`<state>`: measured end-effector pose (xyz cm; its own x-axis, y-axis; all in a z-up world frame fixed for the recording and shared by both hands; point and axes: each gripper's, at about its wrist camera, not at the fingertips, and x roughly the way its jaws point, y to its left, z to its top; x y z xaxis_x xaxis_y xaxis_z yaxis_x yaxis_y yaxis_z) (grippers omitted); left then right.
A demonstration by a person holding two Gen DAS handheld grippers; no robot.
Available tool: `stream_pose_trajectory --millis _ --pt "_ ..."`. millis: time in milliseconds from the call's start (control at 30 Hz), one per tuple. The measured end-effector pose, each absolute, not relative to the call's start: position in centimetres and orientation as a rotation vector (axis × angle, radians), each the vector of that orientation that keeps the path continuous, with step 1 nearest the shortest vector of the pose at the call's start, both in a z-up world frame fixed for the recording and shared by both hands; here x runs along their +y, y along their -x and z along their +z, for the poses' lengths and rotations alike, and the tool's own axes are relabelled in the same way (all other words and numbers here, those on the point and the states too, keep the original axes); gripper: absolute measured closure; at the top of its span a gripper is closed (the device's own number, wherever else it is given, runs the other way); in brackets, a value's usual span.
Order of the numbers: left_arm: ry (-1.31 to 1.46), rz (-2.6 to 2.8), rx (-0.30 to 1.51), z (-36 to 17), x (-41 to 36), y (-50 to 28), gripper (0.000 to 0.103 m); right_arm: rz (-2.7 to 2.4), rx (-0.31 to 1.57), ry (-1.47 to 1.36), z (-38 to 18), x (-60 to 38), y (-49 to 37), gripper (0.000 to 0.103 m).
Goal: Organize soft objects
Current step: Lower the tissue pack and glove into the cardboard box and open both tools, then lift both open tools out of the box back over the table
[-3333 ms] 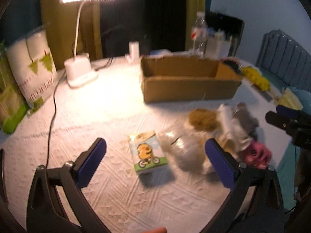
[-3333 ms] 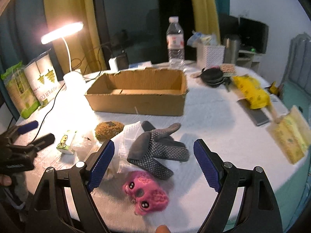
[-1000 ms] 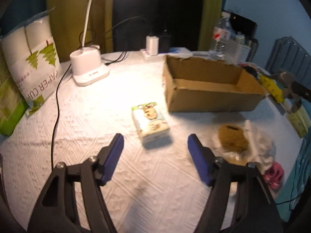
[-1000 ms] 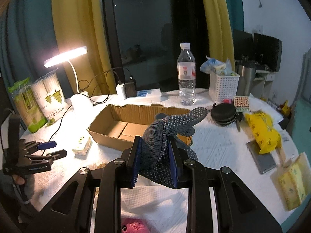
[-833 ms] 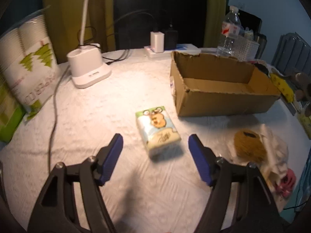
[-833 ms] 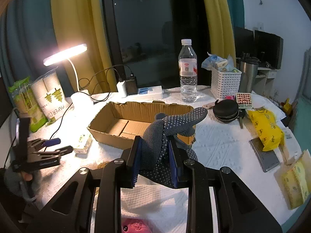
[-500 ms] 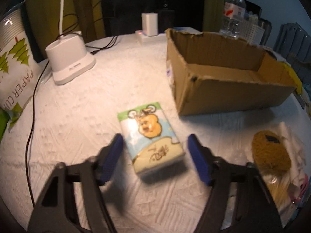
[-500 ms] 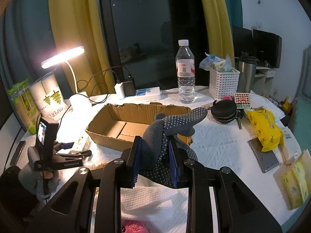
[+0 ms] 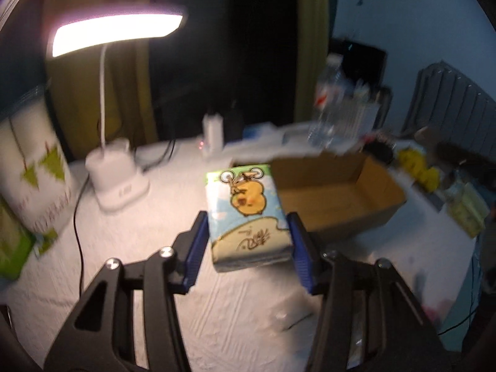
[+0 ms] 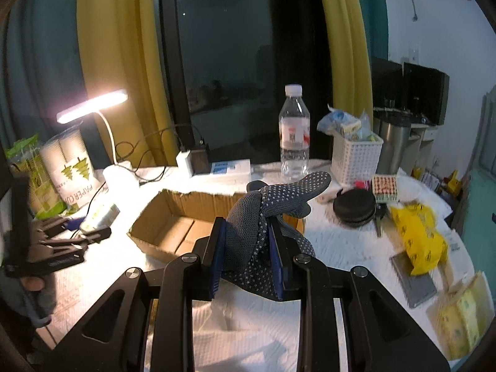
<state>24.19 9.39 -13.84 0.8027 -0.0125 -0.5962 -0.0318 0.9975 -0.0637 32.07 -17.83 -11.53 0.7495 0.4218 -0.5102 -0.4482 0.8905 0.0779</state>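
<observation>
Left gripper's fingers (image 9: 194, 249) pinch the tissue pack (image 9: 248, 217); right gripper's fingers (image 10: 215, 255) squeeze the dotted glove (image 10: 263, 217) near the cardboard box (image 10: 173, 226).

Two black plastic grippers, left gripper (image 9: 248, 241) and right gripper (image 10: 248, 260), each with angular linkage arms cut by triangular openings, silver screw heads at the pivots, and ribbed blue pads (image 9: 194, 248) lining both fingers.

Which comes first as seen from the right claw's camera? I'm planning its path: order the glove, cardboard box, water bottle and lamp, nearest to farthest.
1. Glove: clamped in the right claw.
2. Cardboard box: just ahead, slightly left.
3. Water bottle: behind the box, slightly right.
4. Lamp: far left; its rank against the bottle is hard to call.
</observation>
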Motion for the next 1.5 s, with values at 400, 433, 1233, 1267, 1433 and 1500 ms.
stream_pose_trajectory --millis 400,433,1233,1267,1433,1500 --pt "0.039 -0.099 0.562 -10.8 5.4 -29.1 0.051 0.509 0.524 0.036 -10.7 -17.2 -34.8 0.075" --pt "0.040 -0.106 0.570 -11.1 5.2 -29.8 0.051 0.511 0.527 0.033 -10.8 -17.3 -35.1 0.075" --pt "0.060 -0.167 0.652 -15.1 3.4 -34.5 0.028 0.528 0.615 -0.026 -14.0 -16.5 -39.9 0.049" --pt "0.061 -0.165 0.646 -14.8 3.5 -34.2 0.028 0.526 0.611 -0.025 -13.8 -16.5 -39.7 0.049" --pt "0.061 -0.169 0.611 -13.3 3.5 -32.5 0.027 0.516 0.578 -0.019 -12.5 -16.6 -38.0 0.049" --pt "0.057 -0.175 0.589 -12.4 3.3 -31.4 0.027 0.513 0.564 -0.015 -11.8 -16.7 -37.2 0.049"
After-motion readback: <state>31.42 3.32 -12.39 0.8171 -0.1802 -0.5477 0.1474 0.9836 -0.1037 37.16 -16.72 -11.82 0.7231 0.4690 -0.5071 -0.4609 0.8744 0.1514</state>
